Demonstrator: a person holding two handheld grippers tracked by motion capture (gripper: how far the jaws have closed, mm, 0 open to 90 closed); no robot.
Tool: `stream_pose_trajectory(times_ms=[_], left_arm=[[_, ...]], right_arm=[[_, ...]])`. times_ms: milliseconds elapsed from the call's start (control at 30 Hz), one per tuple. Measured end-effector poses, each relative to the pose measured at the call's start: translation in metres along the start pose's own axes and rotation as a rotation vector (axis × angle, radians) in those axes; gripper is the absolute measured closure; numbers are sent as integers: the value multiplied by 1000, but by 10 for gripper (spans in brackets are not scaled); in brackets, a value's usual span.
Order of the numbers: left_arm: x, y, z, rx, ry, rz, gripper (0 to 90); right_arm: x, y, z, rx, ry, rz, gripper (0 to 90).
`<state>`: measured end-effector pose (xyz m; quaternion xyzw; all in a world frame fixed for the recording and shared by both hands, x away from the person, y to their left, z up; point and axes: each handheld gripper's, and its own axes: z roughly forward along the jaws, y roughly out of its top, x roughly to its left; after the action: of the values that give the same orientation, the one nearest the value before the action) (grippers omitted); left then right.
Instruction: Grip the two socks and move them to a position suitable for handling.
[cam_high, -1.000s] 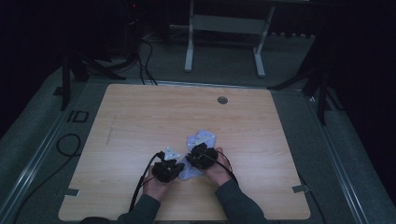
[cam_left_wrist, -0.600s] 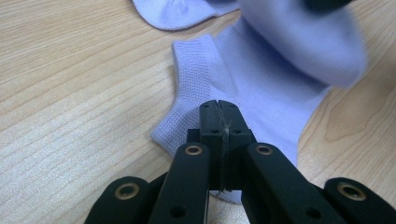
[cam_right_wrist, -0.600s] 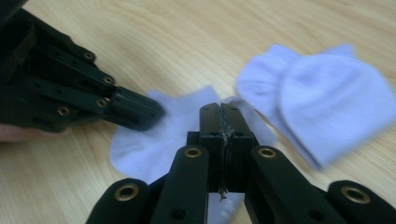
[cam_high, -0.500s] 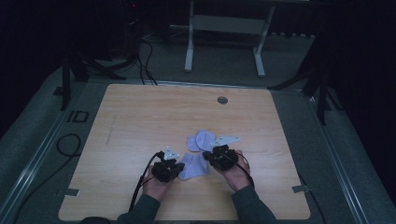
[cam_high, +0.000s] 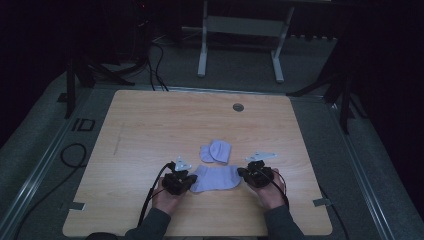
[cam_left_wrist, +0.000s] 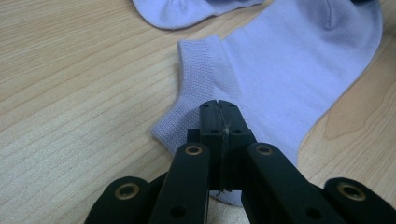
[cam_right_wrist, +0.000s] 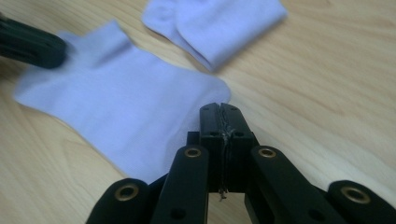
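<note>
A lavender ankle sock (cam_high: 216, 178) lies flat on the wooden table (cam_high: 150, 120), stretched between my two grippers. My left gripper (cam_high: 191, 179) is shut on its ribbed cuff (cam_left_wrist: 196, 116), jaws pressed together over the fabric (cam_left_wrist: 218, 105). At the sock's other end, my right gripper (cam_high: 241, 173) is shut on the toe edge (cam_right_wrist: 205, 100), its jaws closed tight (cam_right_wrist: 219, 108). A second lavender sock (cam_high: 216, 151), folded over, lies just beyond the flat one (cam_right_wrist: 219, 23). The left gripper's jaw (cam_right_wrist: 32, 44) shows at the far end of the sock in the right gripper view.
A round grommet (cam_high: 238, 107) sits near the table's far edge. Black cables (cam_high: 75, 155) lie on the floor at the left. A metal stand (cam_high: 240, 30) rises behind the table. Bare wood surrounds the socks on all sides.
My right hand has moved to the right, drawing the bunched sock out flat between the grippers. The second sock now lies exposed behind it. The left hand stayed put.
</note>
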<state>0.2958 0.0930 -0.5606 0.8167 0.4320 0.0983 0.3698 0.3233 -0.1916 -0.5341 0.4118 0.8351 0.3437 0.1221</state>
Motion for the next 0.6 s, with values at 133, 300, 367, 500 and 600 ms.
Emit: stream_pose_trajectory(times_ms=[133,300,367,500,600], left_arm=[[2,-1,-1,5,-6,-2,898],[4,-1,-3,11,-16,0,896],[4,-2,-4,10,-12,2,895],[4,-2,-5,10,-11,7,887],[4,-2,-4,9,-13,5,883]], right_arm=[[-8,-9,-1,13,2,36,888],[-10,-16,-1,26,21,53,887],[-8,-17,0,33,20,44,887],[-3,-17,2,42,27,37,883],[-3,-18,2,44,37,36,860]])
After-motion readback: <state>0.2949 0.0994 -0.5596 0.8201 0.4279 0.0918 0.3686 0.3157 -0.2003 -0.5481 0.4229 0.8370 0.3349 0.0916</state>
